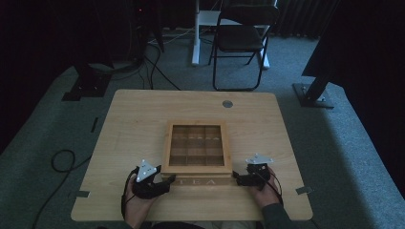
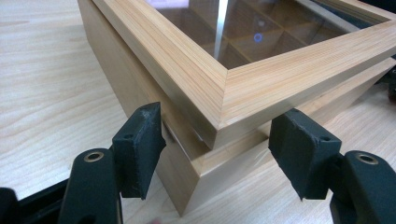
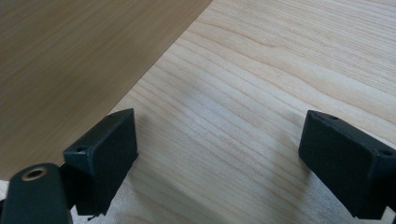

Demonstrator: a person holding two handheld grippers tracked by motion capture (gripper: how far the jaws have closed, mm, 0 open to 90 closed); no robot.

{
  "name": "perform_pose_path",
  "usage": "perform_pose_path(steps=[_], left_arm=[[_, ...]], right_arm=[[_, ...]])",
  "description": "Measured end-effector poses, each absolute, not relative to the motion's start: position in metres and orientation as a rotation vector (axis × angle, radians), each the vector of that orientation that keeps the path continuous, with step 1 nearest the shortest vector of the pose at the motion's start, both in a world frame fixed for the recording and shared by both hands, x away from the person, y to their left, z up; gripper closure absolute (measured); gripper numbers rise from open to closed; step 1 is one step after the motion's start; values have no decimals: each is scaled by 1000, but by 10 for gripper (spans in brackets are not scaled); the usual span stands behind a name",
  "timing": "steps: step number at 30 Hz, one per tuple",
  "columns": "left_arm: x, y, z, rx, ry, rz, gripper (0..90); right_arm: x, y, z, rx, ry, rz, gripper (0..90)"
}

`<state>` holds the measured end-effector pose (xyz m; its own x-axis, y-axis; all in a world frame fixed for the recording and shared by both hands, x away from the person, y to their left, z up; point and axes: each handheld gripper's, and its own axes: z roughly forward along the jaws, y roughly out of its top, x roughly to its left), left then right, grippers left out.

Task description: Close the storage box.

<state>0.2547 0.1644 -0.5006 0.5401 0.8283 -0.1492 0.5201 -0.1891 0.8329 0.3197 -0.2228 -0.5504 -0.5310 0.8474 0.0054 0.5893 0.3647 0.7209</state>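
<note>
At the near edge of the wooden table (image 1: 124, 119), the person's two hands are coming in from below, each wrapping around a black gripper with a grey three-cornered plate on top. The left gripper (image 1: 168, 180) is sitting at the near left corner of the wooden tea box (image 1: 197, 167), its jaws pointing right toward that corner; in the left gripper view the left gripper (image 2: 217, 144) is standing wide open, its two black pads straddling the corner of the tea box (image 2: 187, 93) without clamping it, one pad lying close against the box's side wall and the other near the front wall. The lid is sitting slightly proud of the base there, a thin seam showing between them. The right gripper (image 1: 237, 180) is resting at the near right corner of the box, jaws pointing left; in the right gripper view the right gripper (image 3: 219, 154) is also gaping wide with bare table (image 3: 261, 93) between its pads, the box wall (image 3: 70, 60) lying just beside its left pad. The box is standing in the middle of the table's near half, the word TEA facing the person, its glass lid (image 1: 197, 145) showing a grid of compartments. Farther off, a round grey grommet (image 1: 228, 103) is sitting near the table's far edge, and beyond the table a black folding chair (image 1: 241, 38) is standing on the grey carpet, with cables (image 1: 62, 160) trailing across the floor at the left.
</note>
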Motion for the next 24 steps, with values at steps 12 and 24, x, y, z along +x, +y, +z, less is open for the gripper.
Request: perform_pose_path(steps=[12, 24], left_arm=[[248, 162, -504, 1899, 1104, 441, 343], [247, 172, -498, 1790, 1110, 392, 326]], right_arm=[[320, -223, -550, 1258, 2263, 970, 112], [320, -223, -550, 1256, 2264, 968, 112]])
